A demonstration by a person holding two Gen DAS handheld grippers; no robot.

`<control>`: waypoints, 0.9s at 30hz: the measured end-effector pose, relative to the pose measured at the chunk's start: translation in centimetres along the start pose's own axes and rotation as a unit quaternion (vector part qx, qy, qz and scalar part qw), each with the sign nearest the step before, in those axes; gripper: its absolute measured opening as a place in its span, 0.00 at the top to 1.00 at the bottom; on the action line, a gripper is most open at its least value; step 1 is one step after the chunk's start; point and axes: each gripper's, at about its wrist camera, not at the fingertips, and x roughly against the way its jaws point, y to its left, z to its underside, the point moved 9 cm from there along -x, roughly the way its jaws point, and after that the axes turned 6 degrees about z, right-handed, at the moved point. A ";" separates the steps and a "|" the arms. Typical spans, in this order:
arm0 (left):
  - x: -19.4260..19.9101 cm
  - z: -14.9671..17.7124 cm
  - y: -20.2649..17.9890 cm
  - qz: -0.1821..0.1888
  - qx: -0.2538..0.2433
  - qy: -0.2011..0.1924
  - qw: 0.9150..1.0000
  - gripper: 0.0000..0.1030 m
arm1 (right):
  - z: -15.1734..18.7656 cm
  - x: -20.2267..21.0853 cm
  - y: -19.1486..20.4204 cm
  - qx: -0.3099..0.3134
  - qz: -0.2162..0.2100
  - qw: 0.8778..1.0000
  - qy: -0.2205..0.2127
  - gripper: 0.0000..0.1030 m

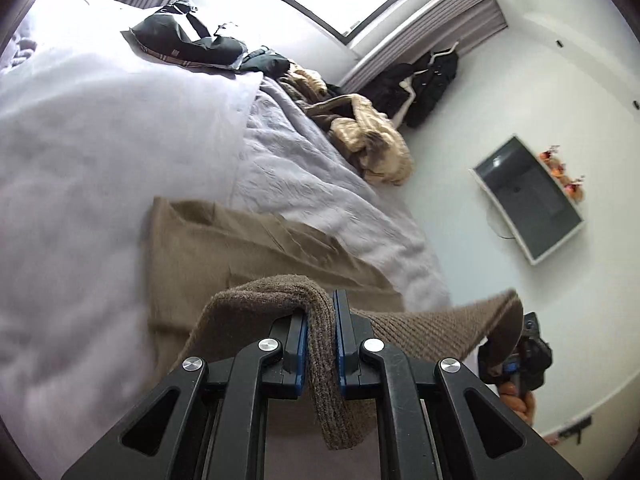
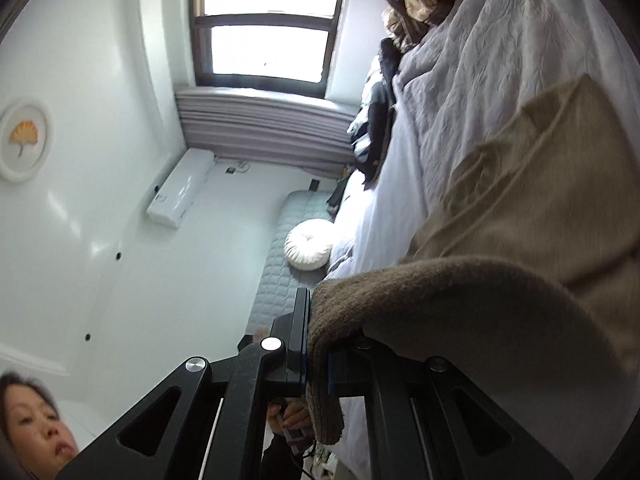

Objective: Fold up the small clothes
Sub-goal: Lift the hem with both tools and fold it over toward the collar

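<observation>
A white bed [image 1: 80, 152] is seen beyond the jaws; a wall screen [image 1: 528, 196] is mounted to their right.

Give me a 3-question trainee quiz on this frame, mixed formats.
1. True or false: the left tongs are shut on the brown knit garment.
2. What do the right tongs grip? A) white round cushion B) the same brown knit garment C) nothing
3. Fill in: the garment's lower part lies on the ____.

Key: 1 true; 2 B; 3 bed
</observation>
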 end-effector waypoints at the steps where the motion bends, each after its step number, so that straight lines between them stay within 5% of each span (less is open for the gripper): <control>1: -1.1 -0.7 0.5 -0.010 0.000 0.003 1.000 0.88 | -1.5 -0.6 -1.4 -0.017 0.010 1.000 -0.004 0.93; 10: -11.0 -1.5 8.6 -0.122 0.007 0.058 0.991 0.88 | -6.5 -4.5 -15.3 -0.137 0.122 0.983 -0.023 0.92; 15: -11.8 -1.0 10.6 -0.156 -0.004 0.071 0.985 0.80 | -7.1 -4.4 -16.4 -0.161 0.122 0.979 -0.016 0.88; 18: -10.9 -1.4 9.8 -0.142 -0.018 0.060 0.988 0.80 | -8.3 -3.8 -15.2 -0.161 0.088 0.983 -0.032 0.64; 19: -10.6 -1.6 9.5 -0.136 -0.022 0.057 0.989 0.80 | -8.9 -3.3 -14.8 -0.166 0.067 0.983 -0.045 0.39; 21: -10.3 -2.0 8.8 -0.129 -0.031 0.054 0.990 0.78 | -10.0 -2.5 -13.7 -0.169 0.032 0.983 -0.070 0.28; 22: -10.2 -2.1 8.5 -0.127 -0.035 0.054 0.990 0.63 | -10.4 -2.2 -13.3 -0.166 0.030 0.983 -0.076 0.28; 23: -9.9 -2.3 8.2 -0.128 -0.037 0.050 0.990 0.33 | -10.6 -2.1 -13.1 -0.162 0.033 0.983 -0.079 0.28; 24: -9.4 -2.7 8.0 -0.136 -0.043 0.035 0.989 0.24 | -10.9 -2.2 -12.9 -0.158 0.036 0.984 -0.079 0.28; 27: -8.5 -3.5 7.1 -0.138 -0.062 0.012 0.988 0.22 | -10.3 -2.4 -12.0 -0.141 0.051 0.987 -0.059 0.28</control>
